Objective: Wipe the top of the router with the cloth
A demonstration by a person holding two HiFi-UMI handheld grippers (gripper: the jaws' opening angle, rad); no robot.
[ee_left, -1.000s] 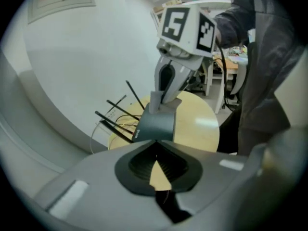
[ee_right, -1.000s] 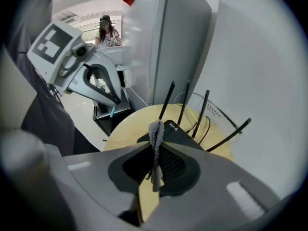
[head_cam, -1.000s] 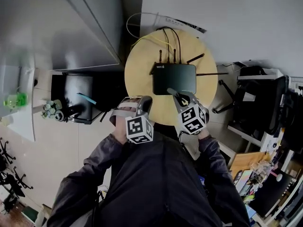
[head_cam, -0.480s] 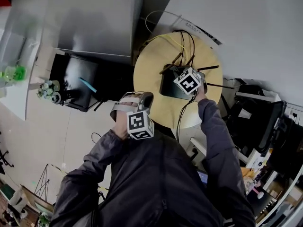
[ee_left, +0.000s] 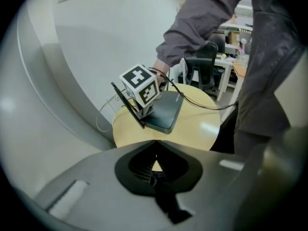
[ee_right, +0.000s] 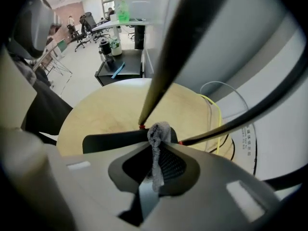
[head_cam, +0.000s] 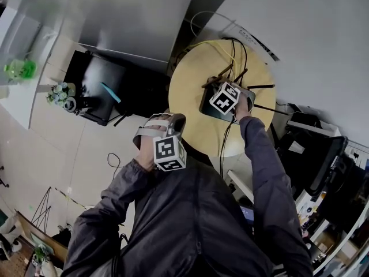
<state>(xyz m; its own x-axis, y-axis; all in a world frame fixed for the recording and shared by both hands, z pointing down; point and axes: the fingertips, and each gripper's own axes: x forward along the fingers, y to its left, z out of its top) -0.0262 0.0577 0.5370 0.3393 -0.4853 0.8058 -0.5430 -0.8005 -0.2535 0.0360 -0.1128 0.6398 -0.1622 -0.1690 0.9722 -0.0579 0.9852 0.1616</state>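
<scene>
Left gripper — jaws together, nothing between them — held just short of the table's near edge. Right gripper, over the table's middle, pinches a grey cloth whose bunched end meets the router's top — beside its antennas. Cables trail off the table's far edge.

Round wooden surface dead centre, and a yellow cable trails off its wall-side edge. Left of the surface, a low black stand carries a blue strip. Farther left, something green. Right of the surface, a black office chair.
</scene>
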